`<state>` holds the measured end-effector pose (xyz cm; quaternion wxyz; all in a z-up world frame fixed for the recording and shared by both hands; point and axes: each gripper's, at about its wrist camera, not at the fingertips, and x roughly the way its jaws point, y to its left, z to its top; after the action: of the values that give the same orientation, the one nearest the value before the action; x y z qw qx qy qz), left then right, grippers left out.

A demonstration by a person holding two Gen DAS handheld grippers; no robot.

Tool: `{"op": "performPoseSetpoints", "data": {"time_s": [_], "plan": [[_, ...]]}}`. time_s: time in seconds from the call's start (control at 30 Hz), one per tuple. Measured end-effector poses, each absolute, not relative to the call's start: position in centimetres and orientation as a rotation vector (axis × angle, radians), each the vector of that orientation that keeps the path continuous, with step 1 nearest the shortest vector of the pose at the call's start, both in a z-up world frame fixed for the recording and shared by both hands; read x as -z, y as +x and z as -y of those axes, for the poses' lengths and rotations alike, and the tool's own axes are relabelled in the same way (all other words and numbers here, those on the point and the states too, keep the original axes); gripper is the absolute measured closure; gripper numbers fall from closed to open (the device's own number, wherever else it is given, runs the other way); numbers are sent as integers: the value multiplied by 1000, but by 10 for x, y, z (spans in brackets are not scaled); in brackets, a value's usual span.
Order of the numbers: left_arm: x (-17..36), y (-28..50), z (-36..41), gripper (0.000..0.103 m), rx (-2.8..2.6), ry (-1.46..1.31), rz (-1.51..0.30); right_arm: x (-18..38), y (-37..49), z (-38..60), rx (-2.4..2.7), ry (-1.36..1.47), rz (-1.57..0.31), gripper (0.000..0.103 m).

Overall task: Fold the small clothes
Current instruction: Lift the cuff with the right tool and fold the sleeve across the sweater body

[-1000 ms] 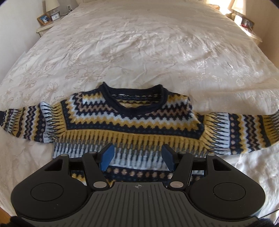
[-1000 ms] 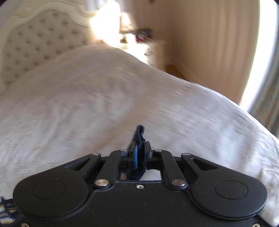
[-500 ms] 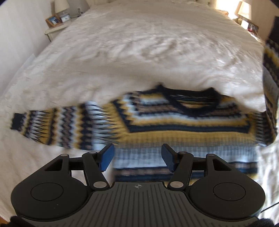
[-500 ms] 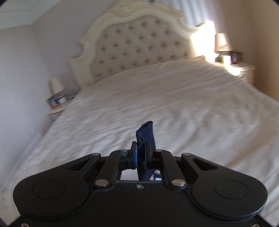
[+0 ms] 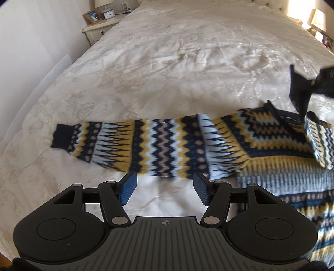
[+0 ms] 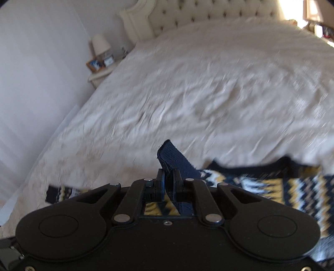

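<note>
A small navy, yellow and white patterned sweater point(image 5: 271, 135) lies flat on the cream bed. Its left sleeve point(image 5: 135, 150) stretches out to the left, ending in a navy cuff point(image 5: 62, 136). My left gripper point(image 5: 165, 187) is open and empty, just in front of that sleeve. My right gripper point(image 6: 168, 180) is shut on the navy cuff of the right sleeve point(image 6: 173, 158) and holds it above the sweater body point(image 6: 271, 187). In the left wrist view the right gripper point(image 5: 313, 81) shows at the right edge, with the lifted sleeve point(image 5: 319, 146) hanging over the chest.
The cream bedspread point(image 5: 187, 62) spreads wide beyond the sweater. A nightstand point(image 5: 100, 29) with a picture frame and clock stands at the far left by the wall. A tufted headboard point(image 6: 208, 14) is at the back. The bed's left edge point(image 5: 52, 73) runs along the wall.
My left gripper has swung left from the sweater's hem to the left sleeve, staying open. My right gripper has carried the right cuff up and leftward over the sweater body.
</note>
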<state>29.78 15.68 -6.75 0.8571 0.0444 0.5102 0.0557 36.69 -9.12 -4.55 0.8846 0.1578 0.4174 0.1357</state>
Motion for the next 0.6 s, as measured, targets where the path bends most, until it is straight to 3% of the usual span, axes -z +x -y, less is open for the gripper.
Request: {"op": "performPoseSetpoints", "data": {"time_s": [0.37,0.47,0.53,0.6], "plan": [[77,309,-164,44,-110,87,-1075,90,349,39,-348,318,-950,88],[77,312,-158,44,-112,81,-1076,101,347,32,-384,308,-944,74],[78,315,-152,44,-112,83,-1077,104,346,36,-402,325,-941,57],[77,318,-145,44,-113,83,-1073,101,342,47,-410,346,-925,57]]}}
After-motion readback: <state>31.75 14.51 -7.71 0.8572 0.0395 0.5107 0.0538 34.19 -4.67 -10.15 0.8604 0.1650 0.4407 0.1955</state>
